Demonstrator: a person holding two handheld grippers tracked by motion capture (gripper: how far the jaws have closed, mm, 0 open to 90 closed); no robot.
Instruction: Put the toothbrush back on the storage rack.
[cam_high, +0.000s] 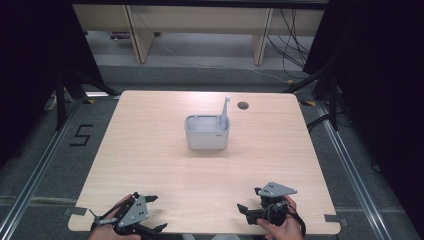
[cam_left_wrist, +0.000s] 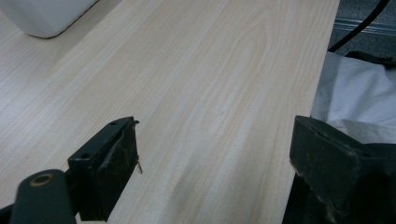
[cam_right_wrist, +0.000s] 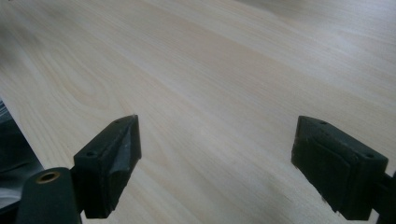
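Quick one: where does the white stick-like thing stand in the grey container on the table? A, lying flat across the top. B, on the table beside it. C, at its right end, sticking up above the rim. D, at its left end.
C: in the high view the white stick-like thing rises above the rim at the right end of the grey container.

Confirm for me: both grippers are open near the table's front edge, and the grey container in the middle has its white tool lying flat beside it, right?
Not quite. The white tool stands upright inside the grey container, at its right end, as the high view shows. The rest holds: the left gripper and right gripper are open near the table front edge.
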